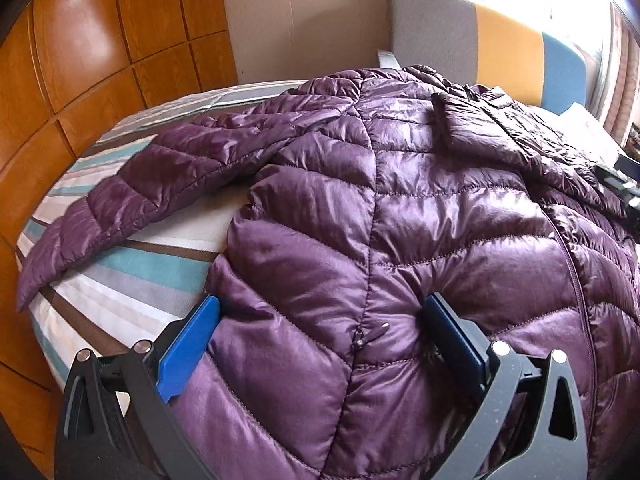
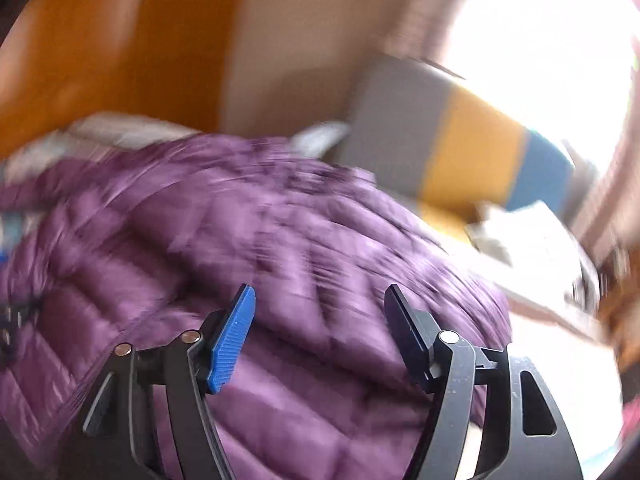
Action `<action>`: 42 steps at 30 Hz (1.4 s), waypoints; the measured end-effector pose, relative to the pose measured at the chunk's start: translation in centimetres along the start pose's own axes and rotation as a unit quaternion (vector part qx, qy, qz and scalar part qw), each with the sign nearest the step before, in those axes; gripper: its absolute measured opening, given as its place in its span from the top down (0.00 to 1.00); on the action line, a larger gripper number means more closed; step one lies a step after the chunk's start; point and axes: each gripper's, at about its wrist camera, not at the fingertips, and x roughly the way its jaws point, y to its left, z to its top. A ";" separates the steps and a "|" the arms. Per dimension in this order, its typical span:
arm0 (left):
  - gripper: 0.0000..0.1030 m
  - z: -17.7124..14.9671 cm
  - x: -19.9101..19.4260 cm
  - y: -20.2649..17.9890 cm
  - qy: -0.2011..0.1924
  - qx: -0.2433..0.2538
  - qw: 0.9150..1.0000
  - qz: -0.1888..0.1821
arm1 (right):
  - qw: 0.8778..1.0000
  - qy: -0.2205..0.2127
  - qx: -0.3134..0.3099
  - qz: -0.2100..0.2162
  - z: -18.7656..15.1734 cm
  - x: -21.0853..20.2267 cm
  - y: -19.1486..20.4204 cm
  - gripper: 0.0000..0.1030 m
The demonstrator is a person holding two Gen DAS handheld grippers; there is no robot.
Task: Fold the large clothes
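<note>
A purple quilted down jacket lies front up on a bed, its zip running down on the right. One sleeve stretches out to the left over the sheet, and another quilted piece lies folded across the chest. My left gripper stands wide open and pressed down on the jacket's lower left part. Its left pad is at the side edge, with a pocket zip between the fingers. In the blurred right wrist view my right gripper is open above the jacket, holding nothing.
The bed has a striped sheet in white, teal and brown. A wooden wardrobe stands close on the left. At the far end is a grey, yellow and blue headboard, with a pale pillow at its right.
</note>
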 end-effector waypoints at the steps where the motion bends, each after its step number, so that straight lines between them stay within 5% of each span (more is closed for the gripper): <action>1: 0.02 0.3 -0.2 -0.3 -0.001 0.004 1.000 0.000 | 0.999 0.006 0.038 -0.016 -0.3 -0.1 -1.6 0.40; 5: 0.02 1.4 -1.5 -1.2 -0.017 0.012 1.000 -0.006 | 0.964 0.052 0.233 -0.118 -2.7 0.4 -10.3 0.58; 8: 0.02 2.3 -2.1 -1.7 -0.026 0.013 0.999 -0.017 | 0.935 0.096 0.315 -0.131 -4.4 2.4 -13.8 0.69; 16: 0.02 4.8 -1.8 -3.6 -0.030 0.018 0.999 -0.024 | 0.962 0.109 0.236 -0.083 -3.6 6.2 -10.3 0.69; 24: 0.02 9.9 0.6 -7.5 -0.047 0.029 0.998 -0.037 | 0.963 0.103 0.232 -0.087 -3.8 5.9 -10.1 0.69; 30: 0.02 13.9 5.6 -10.9 -0.038 0.034 0.999 -0.011 | 0.966 0.101 0.216 -0.103 -3.7 6.0 -9.4 0.69; 33: 0.02 13.6 8.5 -10.9 0.000 0.026 1.000 0.011 | 0.965 0.100 0.219 -0.102 -3.8 6.1 -9.5 0.69; 35: 0.02 12.8 9.8 -9.7 0.018 -0.005 0.999 -0.027 | 0.966 0.099 0.217 -0.103 -3.8 6.2 -9.5 0.69; 38: 0.02 12.6 9.5 -9.4 0.016 -0.007 0.999 -0.030 | 0.965 0.099 0.219 -0.102 -3.7 6.0 -9.6 0.69; 42: 0.02 12.4 9.2 -9.4 0.014 -0.008 0.999 -0.031 | 0.970 0.035 0.228 -0.081 -2.7 2.7 -10.1 0.69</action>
